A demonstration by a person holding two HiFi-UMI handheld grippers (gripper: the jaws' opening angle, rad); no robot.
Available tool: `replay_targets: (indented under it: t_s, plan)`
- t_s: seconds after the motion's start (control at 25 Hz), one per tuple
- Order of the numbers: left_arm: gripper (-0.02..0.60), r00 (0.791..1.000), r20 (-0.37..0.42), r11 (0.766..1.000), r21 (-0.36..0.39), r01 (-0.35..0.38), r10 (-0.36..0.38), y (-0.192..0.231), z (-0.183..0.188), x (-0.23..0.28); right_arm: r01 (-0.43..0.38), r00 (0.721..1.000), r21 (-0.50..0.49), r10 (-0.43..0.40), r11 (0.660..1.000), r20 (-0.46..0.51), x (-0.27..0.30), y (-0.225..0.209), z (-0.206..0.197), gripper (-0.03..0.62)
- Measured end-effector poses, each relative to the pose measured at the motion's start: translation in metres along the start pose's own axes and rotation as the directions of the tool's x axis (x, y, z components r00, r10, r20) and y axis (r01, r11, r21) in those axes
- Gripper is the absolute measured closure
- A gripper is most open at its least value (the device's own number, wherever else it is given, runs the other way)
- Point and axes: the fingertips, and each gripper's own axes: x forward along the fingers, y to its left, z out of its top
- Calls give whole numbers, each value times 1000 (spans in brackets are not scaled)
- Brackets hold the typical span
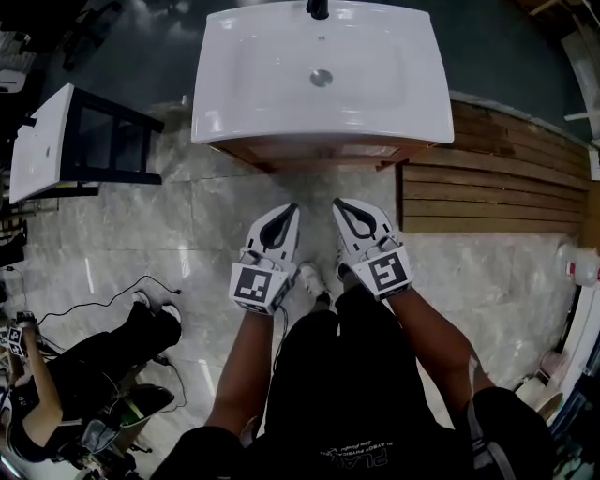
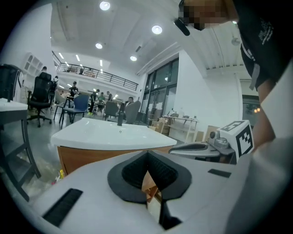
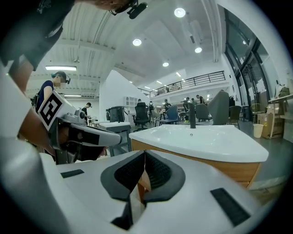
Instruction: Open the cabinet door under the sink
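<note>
Closest to me, both claws are held out in front of my body, side by side and near each other. My left gripper [image 1: 292, 210] has its jaws brought together with nothing between them, and its own view shows the dark pads [image 2: 137, 171] meeting at the tip. My right gripper [image 1: 338, 202] is the same: jaws closed and empty.

Beyond their tips is bare marble floor [image 1: 187, 216], then the wooden cabinet [image 1: 319, 150]. It stands well apart from both claws, under the overhanging white sink [image 1: 244, 84]. From above I see only a strip of its front. The gripper views show a plain wood face [image 2: 87, 157], and I cannot make out a handle or a door edge. The dark faucet [image 1: 318, 9] is at the sink's far side. A slatted wooden platform [image 1: 497, 187] lies just beside the cabinet on my right.

What worries me:
- With the jaws closed I cannot take a handle, so they must part before I reach it.
- The sink rim juts past the cabinet front, so coming in too high would knock a claw against it.
- The claws are close together and could bump.
- The platform may block a door that swings to that side.

As for writing, white print on my black shirt [image 1: 361, 455] reads upside down. It seems to begin "PLA", and the rest is too small to read. The marker cubes carry patterns only.
</note>
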Motion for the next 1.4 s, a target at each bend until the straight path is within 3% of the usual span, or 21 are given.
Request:
replay_targets:
  t_s: [0.16,0.24,0.36,0.52,0.68,0.84,1.2,1.28,1.4]
  plan:
    - [563,999,-6,999,-29,-36,35,22,-28,30,-2,1000,-48,1,999,-14,30,-17,-27,569]
    - [563,997,-41,997,-35,-74,72,36,-48,38,39,999,-42,-40,998,-34,39,-25,-46,569]
    - [563,994,-30,992,-62,-106,105,51,-67,54,104,993,-38,-106,994,-46,50,-43,-77,569]
    - [563,990,-66,990,-49,-129,125,73,-102,70,137,989,-10,-137,991,-60,68,-57,-124,569]
    - [563,989,-84,992,-42,-122,118,87,-145,84,162,980,39,-157,986,-119,84,-68,-175,569]
    - [563,984,-134,991,-44,-125,118,97,-188,102,167,978,-10,-167,986,-124,106,-87,-209,569]
    - [563,991,-105,994,-59,-95,89,114,-231,141,193,966,-11,-192,981,-176,136,-105,-266,565]
    - [563,991,-103,995,-47,-88,83,117,-238,144,189,958,-18,-189,982,-216,139,-108,-276,478]
    - [563,992,-112,997,-23,-68,65,117,-250,146,208,956,7,-202,978,-215,146,-114,-282,468]
